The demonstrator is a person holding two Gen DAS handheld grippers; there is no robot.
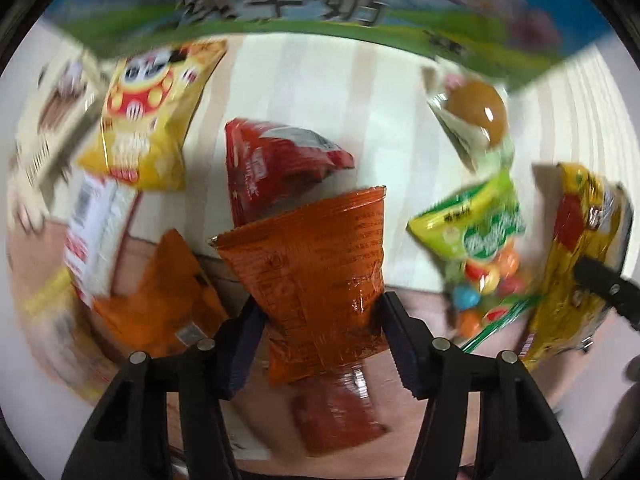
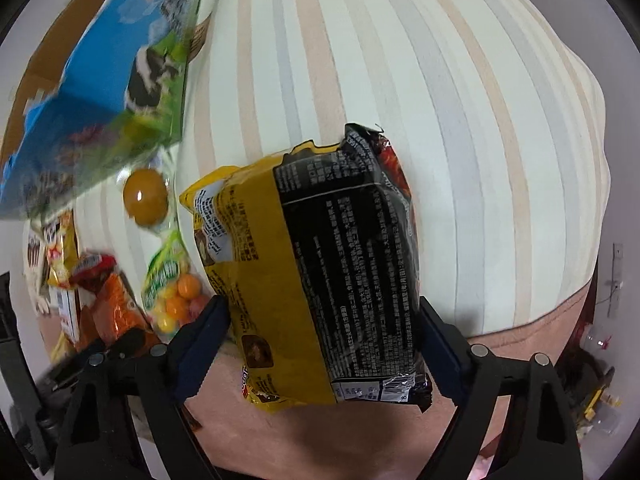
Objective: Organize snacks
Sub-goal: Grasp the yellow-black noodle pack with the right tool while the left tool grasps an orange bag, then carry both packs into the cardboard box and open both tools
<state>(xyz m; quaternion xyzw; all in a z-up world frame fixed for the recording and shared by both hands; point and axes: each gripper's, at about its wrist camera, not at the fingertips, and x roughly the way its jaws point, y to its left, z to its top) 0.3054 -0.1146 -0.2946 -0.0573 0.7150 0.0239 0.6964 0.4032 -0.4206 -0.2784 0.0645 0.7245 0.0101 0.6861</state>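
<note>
Over a striped bed, two hand-held grippers each reach down around a snack packet, at the pick-up step of sorting.

Left hand-held gripper (image 1: 320, 340) is partly closed around an orange packet (image 1: 316, 264), pads at its creased sides; right hand-held gripper (image 2: 322, 344) stands wider, its pads against a yellow-and-black packet (image 2: 316, 280) that fills the gap. Whether either grip is firm is unclear. Next, each likely needs a squeeze and a straight lift. Close by lie a red packet (image 1: 272, 168), a yellow cartoon bag (image 1: 148, 116), a green candy bag (image 1: 476, 232) and a blue-and-green milk box (image 2: 104, 80), crowding the striped bed (image 2: 400, 80).
</note>
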